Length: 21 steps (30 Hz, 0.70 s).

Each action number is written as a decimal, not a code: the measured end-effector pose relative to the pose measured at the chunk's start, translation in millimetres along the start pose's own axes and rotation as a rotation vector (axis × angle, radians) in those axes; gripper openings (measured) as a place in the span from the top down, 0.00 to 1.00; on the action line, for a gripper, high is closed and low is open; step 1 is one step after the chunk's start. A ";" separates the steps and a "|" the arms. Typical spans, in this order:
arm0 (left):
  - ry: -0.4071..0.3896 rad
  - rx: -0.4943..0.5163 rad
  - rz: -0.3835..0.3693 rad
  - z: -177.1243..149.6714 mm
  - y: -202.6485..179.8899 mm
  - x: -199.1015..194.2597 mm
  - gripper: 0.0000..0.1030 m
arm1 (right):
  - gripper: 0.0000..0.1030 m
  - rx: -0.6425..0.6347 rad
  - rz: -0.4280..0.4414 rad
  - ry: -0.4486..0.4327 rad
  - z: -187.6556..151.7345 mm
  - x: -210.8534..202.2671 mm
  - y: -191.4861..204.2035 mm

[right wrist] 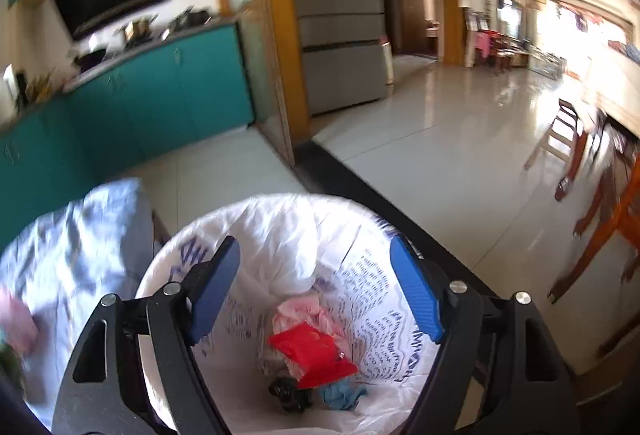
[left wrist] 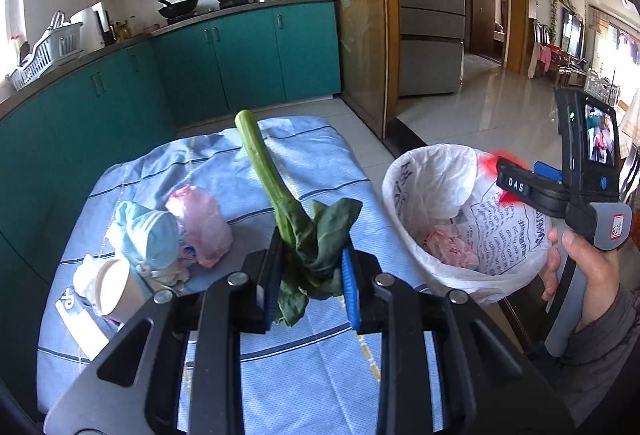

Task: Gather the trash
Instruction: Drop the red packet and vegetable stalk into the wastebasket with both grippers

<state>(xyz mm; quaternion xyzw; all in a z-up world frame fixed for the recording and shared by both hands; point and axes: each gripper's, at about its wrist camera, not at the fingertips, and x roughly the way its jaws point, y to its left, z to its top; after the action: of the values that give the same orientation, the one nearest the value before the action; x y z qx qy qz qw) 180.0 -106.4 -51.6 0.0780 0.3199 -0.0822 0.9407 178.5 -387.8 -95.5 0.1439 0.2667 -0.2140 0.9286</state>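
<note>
Blue-padded left gripper (left wrist: pixel 310 275) clamps a limp green leafy vegetable stalk (left wrist: pixel 280 203) above the blue checked cloth (left wrist: pixel 312 375). Right gripper (right wrist: pixel 316 291), jaws wide and empty, hangs over the white plastic-lined bin (right wrist: pixel 280 227) where a red wrapper (right wrist: pixel 312 353) lies.

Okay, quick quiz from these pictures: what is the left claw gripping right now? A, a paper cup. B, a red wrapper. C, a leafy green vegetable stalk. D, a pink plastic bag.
C: in the left wrist view the left claw is shut on the green vegetable stalk, while the paper cup and pink bag lie on the cloth and the red wrapper is in the bin.
</note>
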 end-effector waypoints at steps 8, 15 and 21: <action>0.039 0.023 -0.160 11.9 -33.1 32.4 0.74 | 0.18 0.197 -0.052 -0.139 5.0 -21.0 -36.1; 0.125 0.061 -0.454 36.9 -92.0 86.5 0.62 | 0.18 0.227 -0.060 -0.162 4.2 -23.3 -44.2; 0.038 0.122 -0.412 38.9 -111.0 85.4 0.23 | 0.18 0.183 -0.036 -0.141 4.0 -21.5 -34.2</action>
<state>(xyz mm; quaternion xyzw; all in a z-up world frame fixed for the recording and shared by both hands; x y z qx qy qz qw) 247.0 -231.3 -84.0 0.0693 0.3413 -0.2906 0.8912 147.6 -412.1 -85.6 0.2078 0.1826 -0.2636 0.9241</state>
